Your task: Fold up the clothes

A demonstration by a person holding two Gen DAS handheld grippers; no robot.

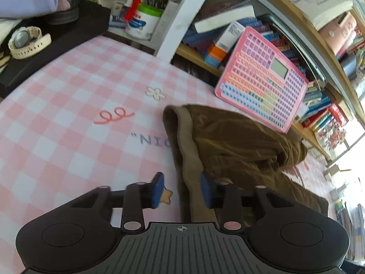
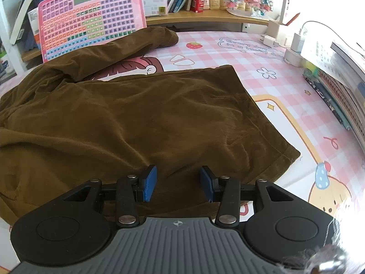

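Observation:
A brown corduroy garment lies spread on the pink checked table cover, one part bunched toward the far left. In the left wrist view the garment shows its lighter waistband edge running toward me. My left gripper is open, its blue pads on either side of that waistband edge, just above it. My right gripper is open and empty, low over the garment's near hem.
A pink periodic-table board leans on the bookshelf behind the garment. A white watch on a black box and a green-lidded tub stand at the far left. Books and chargers line the right side.

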